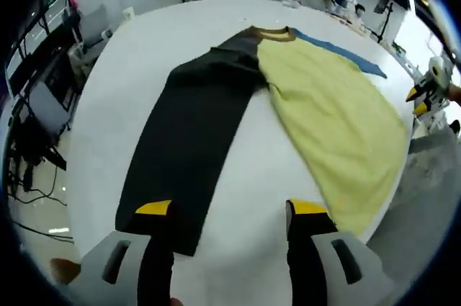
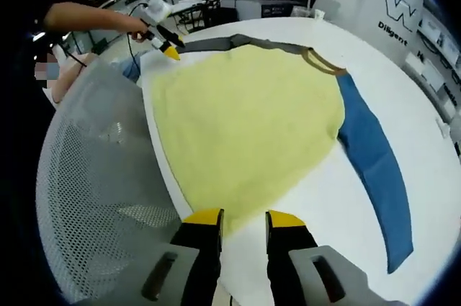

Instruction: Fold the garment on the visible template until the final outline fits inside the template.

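Garment (image 1: 317, 111) spread flat on white worktop (image 1: 252, 169), yellow body centre-right in left gripper view, black sleeve (image 1: 187, 140) running to lower left. Left fingers (image 1: 232, 209) wide apart, empty, at frame bottom above sleeve end. Right fingers (image 2: 243, 216) narrowly parted, empty, at yellow hem; blue sleeve (image 2: 378, 169) at right.

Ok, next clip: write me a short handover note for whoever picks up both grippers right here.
Left gripper: open, holding nothing, above the lower end of the black sleeve.
Right gripper: open, at the lower edge of the yellow body.
The garment lies spread flat on the white table, with the blue sleeve stretched out to one side.
Done: no fold visible.
Left: fold both sleeves and the body inward. I cannot make out a template.
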The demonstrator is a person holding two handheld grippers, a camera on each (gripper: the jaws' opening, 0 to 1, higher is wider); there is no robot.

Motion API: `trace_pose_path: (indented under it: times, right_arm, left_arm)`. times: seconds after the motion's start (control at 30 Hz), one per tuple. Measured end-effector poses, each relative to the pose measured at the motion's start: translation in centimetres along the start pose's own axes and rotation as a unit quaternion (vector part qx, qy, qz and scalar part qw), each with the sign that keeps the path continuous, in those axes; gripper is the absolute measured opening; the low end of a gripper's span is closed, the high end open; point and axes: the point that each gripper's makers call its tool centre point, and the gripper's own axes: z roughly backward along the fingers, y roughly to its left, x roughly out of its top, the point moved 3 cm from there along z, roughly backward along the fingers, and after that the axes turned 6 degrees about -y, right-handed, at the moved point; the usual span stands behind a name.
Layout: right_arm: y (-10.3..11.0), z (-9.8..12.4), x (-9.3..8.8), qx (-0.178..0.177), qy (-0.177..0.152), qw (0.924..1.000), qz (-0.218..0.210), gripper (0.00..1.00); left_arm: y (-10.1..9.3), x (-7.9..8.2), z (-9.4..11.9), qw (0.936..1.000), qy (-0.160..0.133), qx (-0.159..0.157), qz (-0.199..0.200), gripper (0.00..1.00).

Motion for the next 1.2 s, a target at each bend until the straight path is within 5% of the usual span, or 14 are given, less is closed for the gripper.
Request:
trace_pose_path:
  times: [0.33,0.53,0.97,1.2]
  right_arm:
    - [-0.7,-0.4,0.0,-0.015,0.002,0.9998,-0.011,0.18]
    - [-1.3,0.0,-0.8,-0.025,0.006,0.9994,-0.022,0.2]
    - [-4.0,1.3,-2.6,-0.067,0.002,0.9957,-0.064,0.23]
    - [-7.5,1.7,-2.6,-0.113,-0.035,0.9899,-0.079,0.39]
  left_arm:
    - [3.2,-0.6,0.6,0.9996,0.014,0.022,-0.013,0.57]
    - [5.2,-0.7,0.4,0.9992,0.018,0.036,0.001,0.73]
    - [5.8,-0.8,0.6,0.9991,0.028,0.029,-0.012,0.89]
    - [5.3,0.1,1.6,0.9991,0.011,0.037,-0.015,0.92]
